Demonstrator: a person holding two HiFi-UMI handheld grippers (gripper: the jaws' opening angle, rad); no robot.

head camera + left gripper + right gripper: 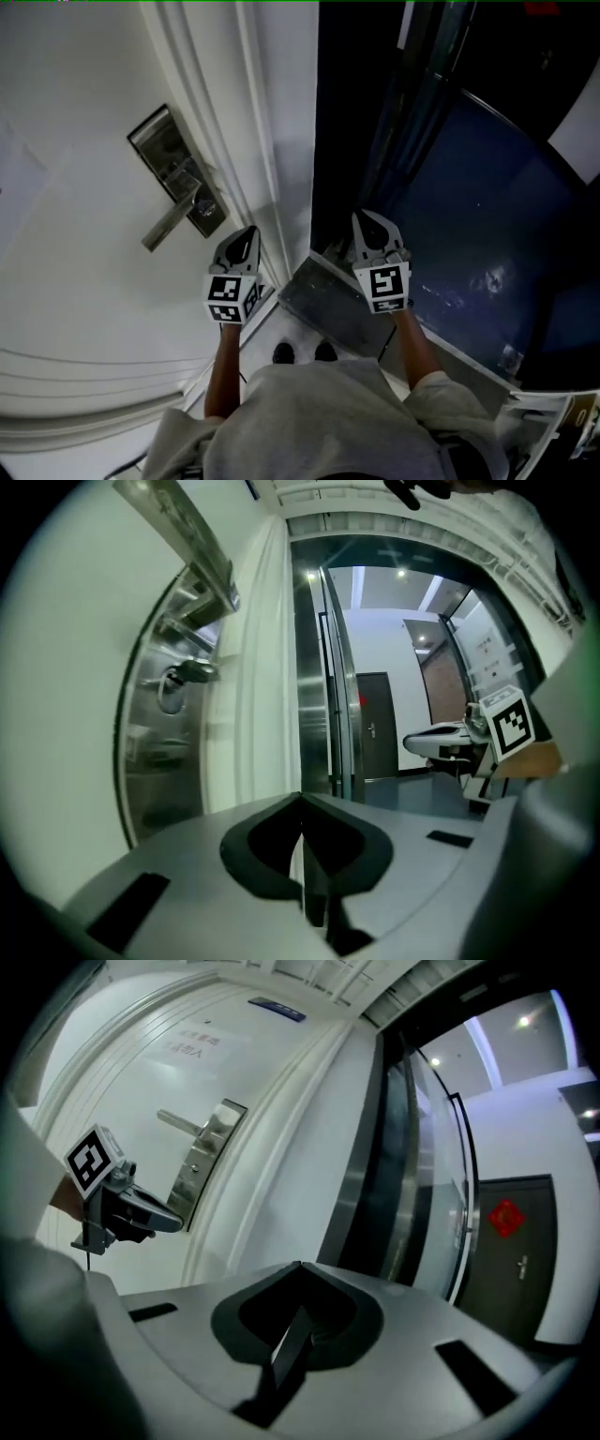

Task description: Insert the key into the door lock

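Where white door (84,112) ends, steel lock plate (161,150), dark blue floor (469,206)

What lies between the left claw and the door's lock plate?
Only bare white door, as the head view shows: nothing stands between the left claw and the lock plate with its lever handle.
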